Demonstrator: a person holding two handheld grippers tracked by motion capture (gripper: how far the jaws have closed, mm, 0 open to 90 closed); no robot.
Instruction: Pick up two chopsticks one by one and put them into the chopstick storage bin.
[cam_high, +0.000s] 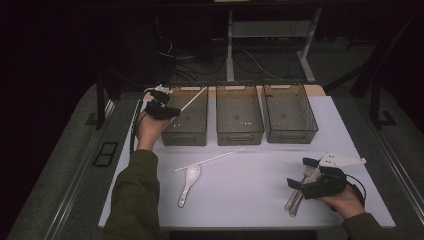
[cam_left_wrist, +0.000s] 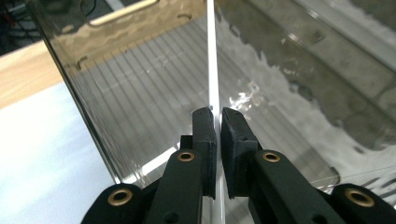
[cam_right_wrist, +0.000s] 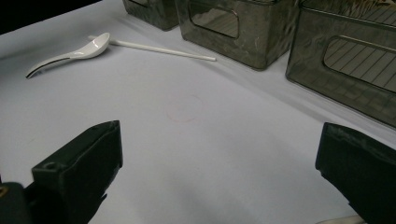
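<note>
Sorting step in hand, by the look of it: left claw (cam_high: 167, 111) clamped on a thin white stick (cam_left_wrist: 213, 70), held slanting over the near left corner of the left bin (cam_high: 186, 131), its tip above the bin's floor. Right claw (cam_right_wrist: 219, 172) spread wide and empty, low over the counter (cam_high: 240, 195) at the near right, beside the metal cutlery (cam_high: 296, 196). Still waiting mid-counter: a second white stick (cam_high: 210, 160) and a white spoon (cam_high: 189, 181). Next, probably: lowering the stick inside the walls, then loosening the clamp so it drops flat.
</note>
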